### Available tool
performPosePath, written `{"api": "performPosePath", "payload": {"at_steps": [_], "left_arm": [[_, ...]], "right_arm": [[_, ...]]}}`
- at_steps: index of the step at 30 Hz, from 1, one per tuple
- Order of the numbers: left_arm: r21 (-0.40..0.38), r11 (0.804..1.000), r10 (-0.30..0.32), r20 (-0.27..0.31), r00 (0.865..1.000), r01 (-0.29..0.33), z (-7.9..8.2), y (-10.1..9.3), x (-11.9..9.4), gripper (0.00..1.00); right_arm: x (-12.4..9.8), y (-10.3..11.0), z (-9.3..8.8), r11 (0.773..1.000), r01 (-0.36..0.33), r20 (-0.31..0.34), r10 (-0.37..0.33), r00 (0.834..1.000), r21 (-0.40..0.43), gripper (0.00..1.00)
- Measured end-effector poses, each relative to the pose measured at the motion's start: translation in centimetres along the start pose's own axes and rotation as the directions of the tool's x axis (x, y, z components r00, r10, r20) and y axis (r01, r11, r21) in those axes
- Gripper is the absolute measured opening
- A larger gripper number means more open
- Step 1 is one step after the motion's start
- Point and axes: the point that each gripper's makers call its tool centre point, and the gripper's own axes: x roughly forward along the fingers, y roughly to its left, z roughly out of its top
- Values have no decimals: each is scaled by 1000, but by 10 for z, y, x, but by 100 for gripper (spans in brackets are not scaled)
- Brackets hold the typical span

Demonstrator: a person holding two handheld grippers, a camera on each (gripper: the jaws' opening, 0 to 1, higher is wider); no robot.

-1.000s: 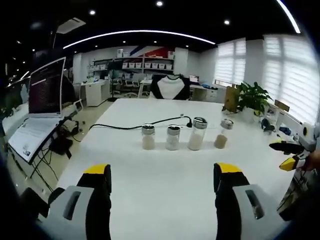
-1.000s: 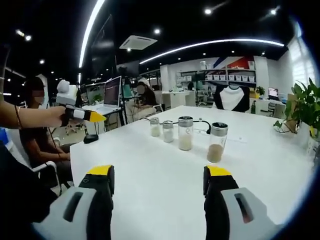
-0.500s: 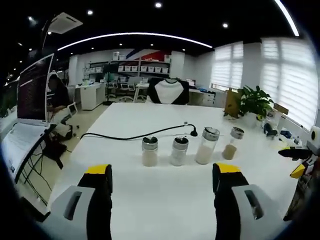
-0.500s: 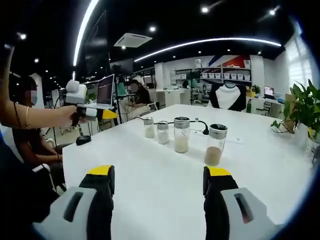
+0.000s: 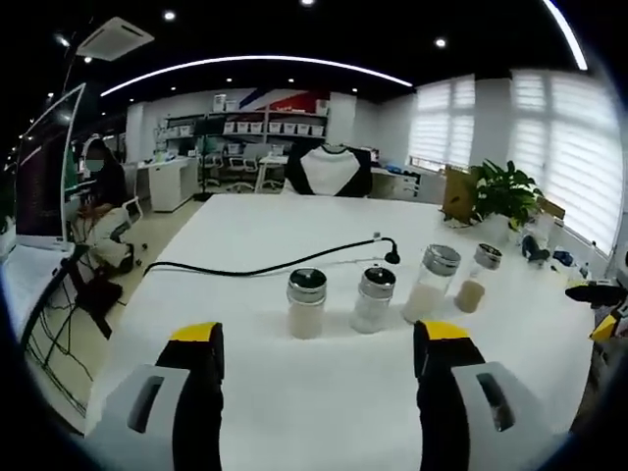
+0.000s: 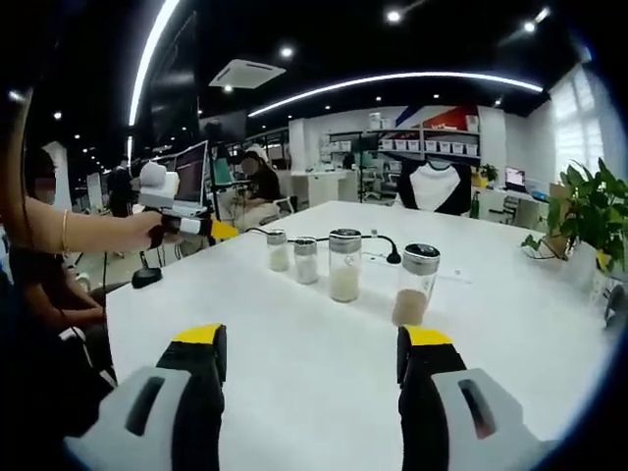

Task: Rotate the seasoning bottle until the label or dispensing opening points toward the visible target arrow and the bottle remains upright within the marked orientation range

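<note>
Four seasoning bottles upright in a row on my white table (image 5: 245,226), both grippers empty.

Ahead of my left gripper (image 5: 319,343), jaws spread wide, the row stands beyond the tips: the short bottle (image 5: 306,303) and second short bottle (image 5: 373,299) between the jaws, tall bottle (image 5: 433,283) and brown-filled bottle (image 5: 475,278) past the right jaw. A black cable (image 5: 255,267) lies behind them. My right gripper (image 6: 310,343), jaws also spread, faces the same row, the brown-filled bottle (image 6: 414,285) nearest, just beyond its right jaw.
</note>
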Motion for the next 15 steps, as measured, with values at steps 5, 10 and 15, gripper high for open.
{"api": "performPosePath", "payload": {"at_steps": [5,10,15], "left_arm": [[-1,1000,-4,-7,1000,4,-1,6,19,83],[22,1000,-18,23,1000,17,8,1,41,80],[43,999,27,51,998,-29,17,-1,63,75]], "right_arm": [[0,-2,2,1000,27,-1,-27,1000,7,70],[-3,-4,-2,999,45,-12,-45,999,8,69],[-7,-5,-7,998,63,-26,-63,998,18,68]]}}
